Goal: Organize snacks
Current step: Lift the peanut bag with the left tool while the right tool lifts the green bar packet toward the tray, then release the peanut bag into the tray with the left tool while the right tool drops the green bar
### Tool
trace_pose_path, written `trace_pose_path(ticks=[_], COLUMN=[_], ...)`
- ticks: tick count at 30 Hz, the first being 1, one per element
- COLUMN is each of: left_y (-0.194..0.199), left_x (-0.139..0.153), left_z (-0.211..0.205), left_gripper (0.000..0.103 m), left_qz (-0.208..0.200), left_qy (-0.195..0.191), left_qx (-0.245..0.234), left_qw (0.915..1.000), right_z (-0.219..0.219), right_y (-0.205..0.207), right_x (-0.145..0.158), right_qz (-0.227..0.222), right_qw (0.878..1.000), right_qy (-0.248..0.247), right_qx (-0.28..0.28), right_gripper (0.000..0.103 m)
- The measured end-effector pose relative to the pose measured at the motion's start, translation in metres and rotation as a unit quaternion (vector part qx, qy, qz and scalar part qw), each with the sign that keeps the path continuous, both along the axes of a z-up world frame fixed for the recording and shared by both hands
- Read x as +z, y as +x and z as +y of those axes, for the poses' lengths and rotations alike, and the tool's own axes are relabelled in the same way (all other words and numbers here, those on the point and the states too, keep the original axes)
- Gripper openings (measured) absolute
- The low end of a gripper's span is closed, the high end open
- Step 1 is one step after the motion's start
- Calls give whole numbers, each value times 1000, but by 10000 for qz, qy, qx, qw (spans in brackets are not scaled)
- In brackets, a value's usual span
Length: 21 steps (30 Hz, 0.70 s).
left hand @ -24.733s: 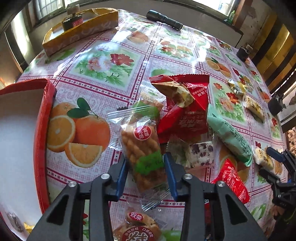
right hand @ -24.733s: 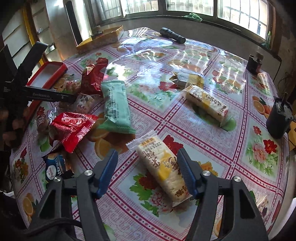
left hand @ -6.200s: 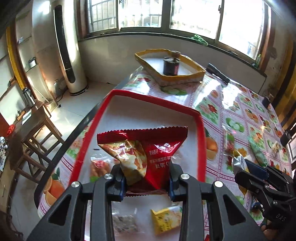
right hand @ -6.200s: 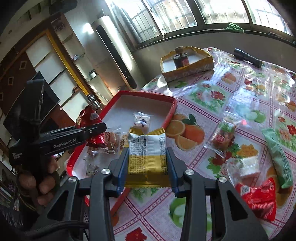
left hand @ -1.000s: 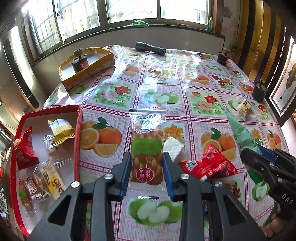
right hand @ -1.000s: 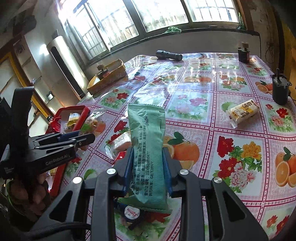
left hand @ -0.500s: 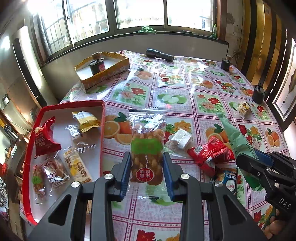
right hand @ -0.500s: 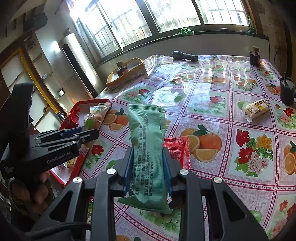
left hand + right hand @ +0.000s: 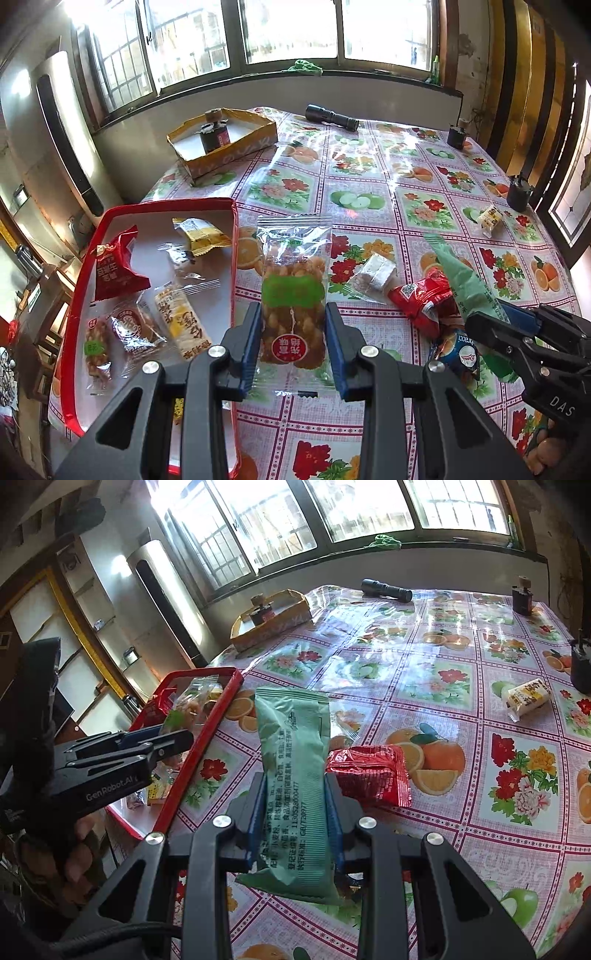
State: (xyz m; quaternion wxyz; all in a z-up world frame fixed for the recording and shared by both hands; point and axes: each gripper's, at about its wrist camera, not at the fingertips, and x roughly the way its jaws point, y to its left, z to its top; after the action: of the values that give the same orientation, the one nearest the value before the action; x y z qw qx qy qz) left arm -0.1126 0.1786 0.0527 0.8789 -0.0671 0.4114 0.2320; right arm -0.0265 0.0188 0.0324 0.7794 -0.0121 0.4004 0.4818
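Observation:
My left gripper (image 9: 293, 343) is shut on a clear packet of fried twists (image 9: 294, 291) with a green label, held above the table just right of the red tray (image 9: 233, 236). The tray holds several snacks, among them a red bag (image 9: 114, 267) and a yellow packet (image 9: 199, 232). My right gripper (image 9: 295, 812) is shut on a long green packet (image 9: 295, 760), lifted over the table near the tray's right rim (image 9: 207, 734). On the cloth lie a red packet (image 9: 369, 775), a clear-wrapped white sweet (image 9: 373, 275) and a blue packet (image 9: 460, 350).
A yellow cardboard box (image 9: 225, 142) with a dark jar stands at the table's far left. A black torch (image 9: 331, 117) lies at the far edge. Two dark small pots (image 9: 519, 192) and a yellow-white snack bar (image 9: 528, 696) sit on the right side. A hand (image 9: 70, 853) holds the left gripper.
Both grippers have carried their packets leftward toward the red tray, which now fills more of the left wrist view. Both grips stayed the same.

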Motion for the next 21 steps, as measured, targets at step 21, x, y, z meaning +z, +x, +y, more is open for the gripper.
trace_pose_path(ticks=[21], left_y=[-35], left_x=[5], left_z=[38], left_gripper=[33], left_qz=[-133], left_qy=[-150], left_qx=[350], left_qw=[9992], right_z=[42], right_y=[-13], right_x=[0], right_qz=[-43], right_qw=[9990], right_qy=[-80], right_qx=[434], right_gripper=[32])
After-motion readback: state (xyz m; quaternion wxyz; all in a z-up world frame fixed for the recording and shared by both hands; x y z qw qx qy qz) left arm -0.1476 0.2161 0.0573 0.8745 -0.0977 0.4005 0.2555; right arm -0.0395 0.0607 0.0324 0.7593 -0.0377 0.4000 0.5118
